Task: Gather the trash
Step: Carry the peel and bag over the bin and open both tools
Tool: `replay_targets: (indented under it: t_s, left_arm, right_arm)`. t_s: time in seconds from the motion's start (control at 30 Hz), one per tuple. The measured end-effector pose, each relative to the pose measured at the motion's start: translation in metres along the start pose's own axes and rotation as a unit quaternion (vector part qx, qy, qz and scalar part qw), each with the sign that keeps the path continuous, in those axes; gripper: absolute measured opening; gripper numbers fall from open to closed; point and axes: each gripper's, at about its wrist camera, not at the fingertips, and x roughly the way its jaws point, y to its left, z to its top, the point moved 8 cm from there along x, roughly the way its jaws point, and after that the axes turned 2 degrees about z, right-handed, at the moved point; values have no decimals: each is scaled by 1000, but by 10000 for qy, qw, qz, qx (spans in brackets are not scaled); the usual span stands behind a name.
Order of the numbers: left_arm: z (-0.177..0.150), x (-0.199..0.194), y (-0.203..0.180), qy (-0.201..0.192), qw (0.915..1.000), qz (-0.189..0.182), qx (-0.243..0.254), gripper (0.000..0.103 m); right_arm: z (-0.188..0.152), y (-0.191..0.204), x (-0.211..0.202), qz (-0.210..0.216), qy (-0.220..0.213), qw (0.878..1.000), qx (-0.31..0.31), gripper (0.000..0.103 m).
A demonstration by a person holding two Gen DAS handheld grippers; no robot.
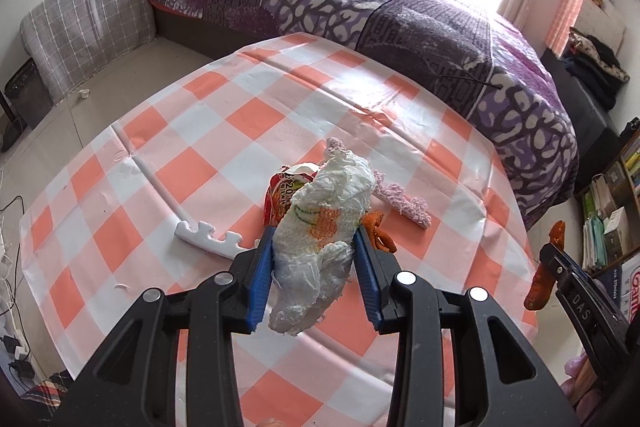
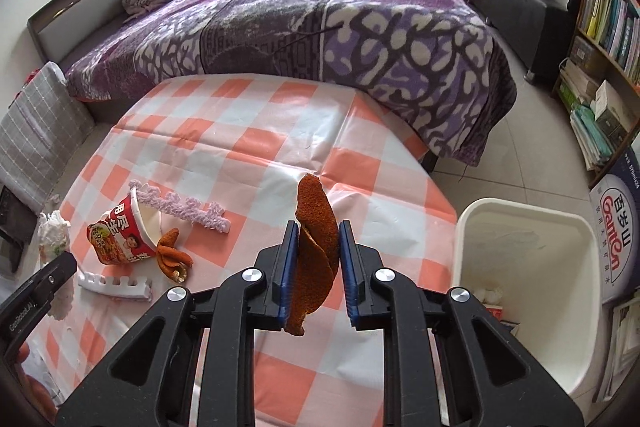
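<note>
My left gripper [image 1: 314,239] is shut on a crumpled white tissue wad [image 1: 324,227] and holds it above the checked table [image 1: 208,131]. My right gripper [image 2: 318,255] is shut on a strip of orange peel [image 2: 314,239], held above the table near the white trash bin [image 2: 524,259]. On the table lie a red noodle cup [image 2: 120,235] on its side, more orange peel [image 2: 172,255], a pink foam strip [image 2: 180,207] and a white foam edge piece [image 2: 114,285]. The right gripper and its peel [image 1: 546,275] show at the right edge of the left wrist view.
A bed with a purple blanket [image 2: 320,27] stands behind the table. The bin sits on the floor to the table's right, with some trash in it. A bookshelf [image 2: 608,39] and a water carton [image 2: 618,231] stand at the right. A grey cushion [image 1: 88,27] is at the left.
</note>
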Motion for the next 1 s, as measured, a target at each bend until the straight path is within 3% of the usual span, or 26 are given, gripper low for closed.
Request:
replay_targets:
  t_s: [0.37, 0.67, 1.0]
  left_arm:
    - [-6, -14, -42, -352, 9978, -68, 549, 38]
    - [-11, -32, -95, -538, 9930, -215, 1029, 38]
    - [-34, -46, -163, -455, 9889, -600, 1279, 38]
  right_arm:
    - [7, -43, -40, -348, -432, 9982, -206, 20]
    - [5, -107, -62, -532, -492, 9970, 265, 20]
    - [-2, -168, -76, -690, -503, 9928, 844, 20]
